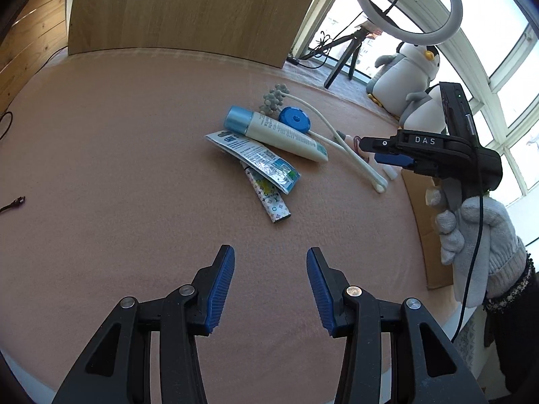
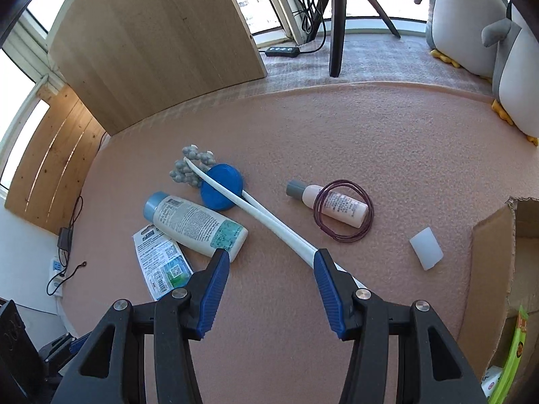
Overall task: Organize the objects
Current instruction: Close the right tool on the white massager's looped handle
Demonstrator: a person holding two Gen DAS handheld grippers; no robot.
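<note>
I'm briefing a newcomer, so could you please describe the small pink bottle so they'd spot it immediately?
On the pink felt tabletop, look left of the open cardboard box. The small pale pink bottle with a grey cap lies on its side, the only item ringed by a thin purple cord loop.

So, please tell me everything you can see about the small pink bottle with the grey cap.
The small pink bottle lies on its side on the pink felt mat, grey cap pointing left. It looks like plastic, with a printed label too small to read, and the cap is on. A loop of thin dark purple cord rings its lower body. Nothing else touches it; both grippers are away from it.
</note>
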